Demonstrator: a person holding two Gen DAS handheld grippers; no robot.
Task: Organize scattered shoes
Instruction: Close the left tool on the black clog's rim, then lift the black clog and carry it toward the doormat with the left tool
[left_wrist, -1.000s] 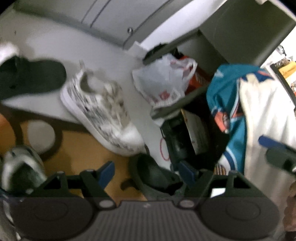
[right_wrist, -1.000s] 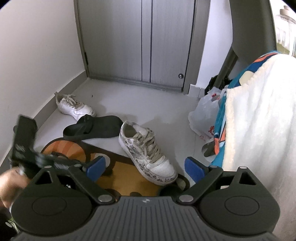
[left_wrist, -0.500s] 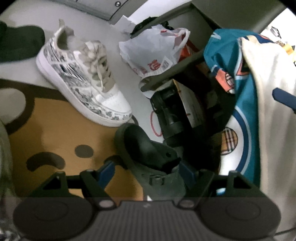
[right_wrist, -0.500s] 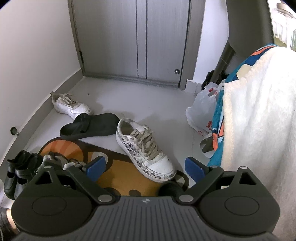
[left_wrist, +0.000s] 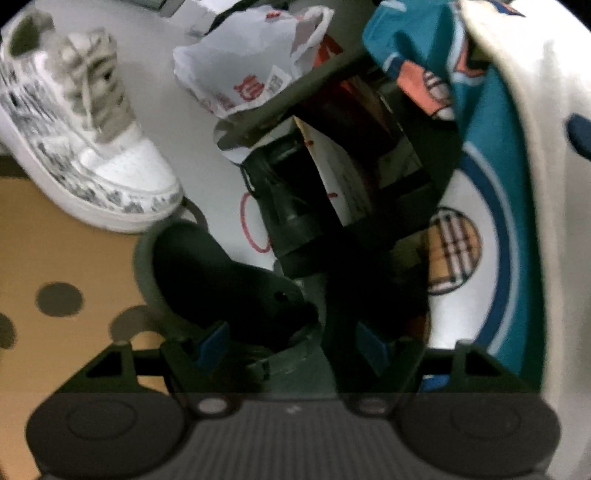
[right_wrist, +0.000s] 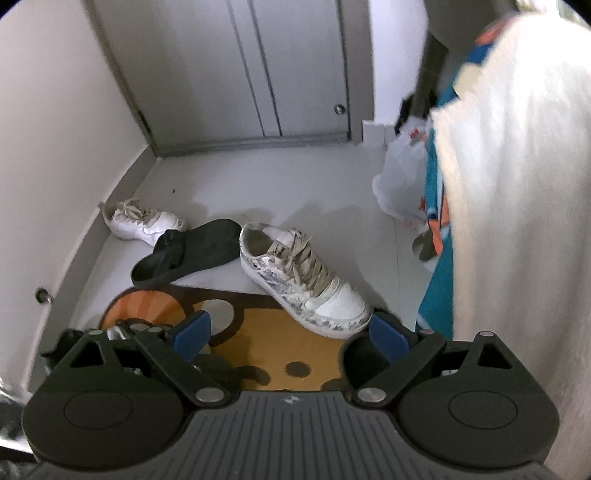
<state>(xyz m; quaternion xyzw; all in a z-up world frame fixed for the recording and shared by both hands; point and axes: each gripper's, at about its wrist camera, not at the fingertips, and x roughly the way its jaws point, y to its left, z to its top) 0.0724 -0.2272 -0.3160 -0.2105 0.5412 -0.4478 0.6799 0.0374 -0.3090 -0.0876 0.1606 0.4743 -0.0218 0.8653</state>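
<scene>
The patterned sneaker (left_wrist: 85, 136) is blurry and cut off at 10 o'clock, and the black slipper's (left_wrist: 229, 291) heel end hides behind the left gripper (left_wrist: 291, 343).

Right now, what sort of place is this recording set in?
Probably a home entryway: a grey door, a doormat, and shoes strewn over the floor, among them a patterned sneaker and a black slipper.

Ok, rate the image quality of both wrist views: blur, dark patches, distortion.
Left wrist view: motion-smeared overall, the patterned sneaker soft; the black slipper ahead of the left tool sinks into deep shadow, detail lost. Right wrist view: sharper, evenly lit, the same sneaker crisp; the white towel is blurred and bright. Both show fisheye bending and dark corners.
</scene>
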